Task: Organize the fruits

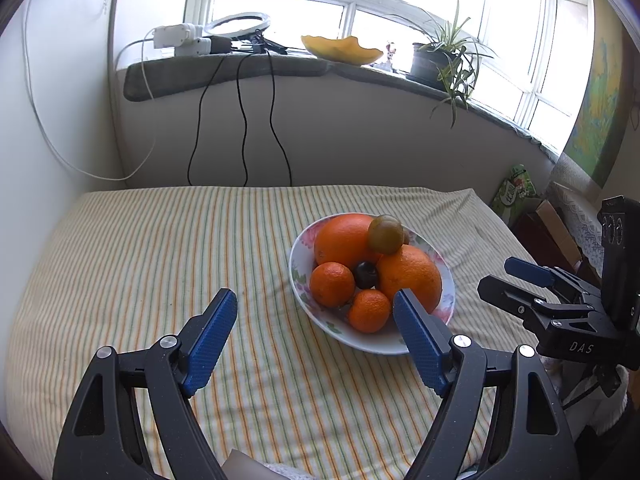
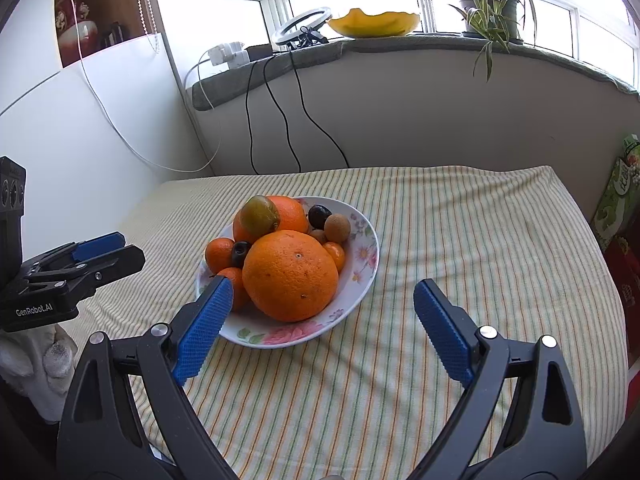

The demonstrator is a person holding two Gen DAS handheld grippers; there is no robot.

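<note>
Left wrist view shows the left tongs (image 1: 316,304) spread wide with nothing between them, just in front of the bowl (image 1: 444,310). Right wrist view shows the right tongs (image 2: 322,292) spread wide too, holding nothing, also just in front of the bowl (image 2: 370,256). The bowl is white with pink flowers, and all the fruit is piled inside it. I count two big oranges (image 2: 290,274), three small oranges (image 1: 332,284), two dark plums (image 2: 319,216), one green and brown fruit (image 2: 260,212) sitting on top, and two little brown round fruits (image 2: 337,227). The bowl sits on a striped cloth (image 2: 460,240) in yellow, green and orange lines. Behind the bowl is a grey wall with black cords (image 1: 240,120) hanging down. Above that is a window ledge (image 1: 280,66) with one potted plant (image 1: 448,56), one yellow dish (image 1: 342,50) and one ring light (image 1: 236,26).
</note>
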